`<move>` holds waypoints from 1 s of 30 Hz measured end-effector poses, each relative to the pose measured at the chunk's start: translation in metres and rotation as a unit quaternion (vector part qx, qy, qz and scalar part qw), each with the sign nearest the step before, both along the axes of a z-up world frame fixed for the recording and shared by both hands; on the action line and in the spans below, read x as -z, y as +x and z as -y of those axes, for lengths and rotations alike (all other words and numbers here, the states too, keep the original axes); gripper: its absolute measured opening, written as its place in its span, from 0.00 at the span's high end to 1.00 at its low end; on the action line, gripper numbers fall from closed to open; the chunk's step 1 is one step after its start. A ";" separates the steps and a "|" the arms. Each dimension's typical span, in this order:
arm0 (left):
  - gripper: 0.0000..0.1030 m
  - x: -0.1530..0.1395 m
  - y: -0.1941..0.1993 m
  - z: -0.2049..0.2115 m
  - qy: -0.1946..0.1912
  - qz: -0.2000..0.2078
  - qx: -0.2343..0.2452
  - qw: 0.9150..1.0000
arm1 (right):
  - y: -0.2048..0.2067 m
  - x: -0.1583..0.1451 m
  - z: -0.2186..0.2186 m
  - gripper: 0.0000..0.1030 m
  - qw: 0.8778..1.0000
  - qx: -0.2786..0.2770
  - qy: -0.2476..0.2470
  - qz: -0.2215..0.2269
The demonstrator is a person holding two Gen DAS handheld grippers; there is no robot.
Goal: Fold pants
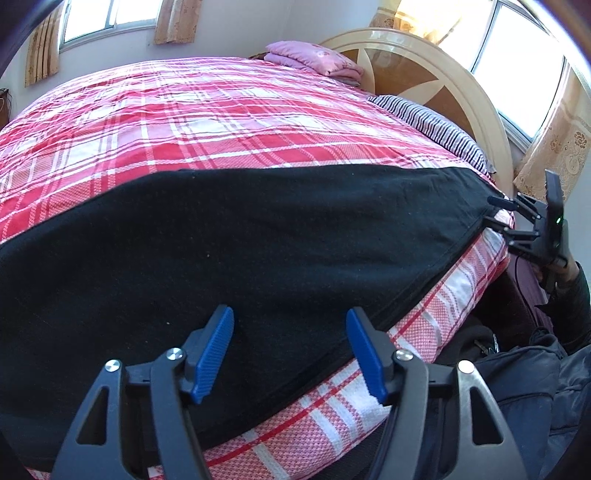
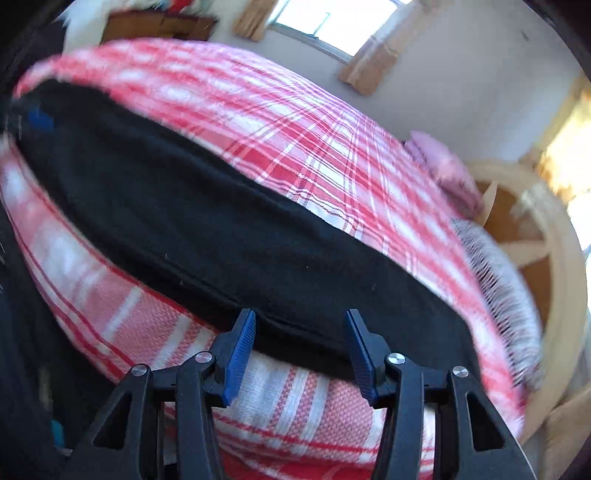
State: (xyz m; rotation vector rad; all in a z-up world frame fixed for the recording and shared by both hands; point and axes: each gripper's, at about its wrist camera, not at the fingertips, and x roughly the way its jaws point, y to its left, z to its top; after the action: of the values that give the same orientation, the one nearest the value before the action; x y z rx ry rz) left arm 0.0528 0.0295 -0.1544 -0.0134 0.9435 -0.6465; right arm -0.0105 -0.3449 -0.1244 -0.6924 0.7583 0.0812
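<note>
The black pants (image 1: 240, 236) lie stretched flat along the near edge of a bed with a red and white plaid cover (image 1: 184, 110). My left gripper (image 1: 290, 310) hovers open over one end of the pants, with nothing pressed between its blue pads (image 1: 214, 354). In the right wrist view, which is motion-blurred, the pants (image 2: 207, 229) run away to the upper left. My right gripper (image 2: 300, 314) stands open at their near hem, which lies between the pads without being pinched. The left wrist view shows that right gripper (image 1: 493, 211) at the pants' far corner.
A folded pink blanket (image 1: 314, 59) and a striped pillow (image 1: 428, 118) lie near the cream and brown headboard (image 1: 424, 66). Curtained windows (image 1: 107, 18) line the walls. Dark clothing (image 1: 524, 376) and a person's sleeve (image 1: 576, 295) sit beside the bed's near edge.
</note>
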 end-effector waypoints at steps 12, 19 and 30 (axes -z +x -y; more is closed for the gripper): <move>0.36 -0.001 0.000 -0.004 -0.009 -0.009 0.001 1.000 | -0.022 -0.018 -0.005 0.99 0.999 -0.001 0.052 0.011; 0.36 -0.002 0.000 -0.020 -0.018 -0.015 -0.009 1.000 | -0.020 0.002 -0.010 0.99 0.999 0.000 0.040 0.003; 0.35 -0.017 0.007 -0.069 -0.011 0.009 -0.087 0.996 | -0.013 -0.045 0.041 0.36 0.990 0.048 0.126 0.039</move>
State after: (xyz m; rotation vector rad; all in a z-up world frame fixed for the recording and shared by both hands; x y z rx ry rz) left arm 0.0595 0.0989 -0.1372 -0.1080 0.9058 -0.4951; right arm -0.0234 -0.3861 -0.0790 -0.4165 0.6907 0.0602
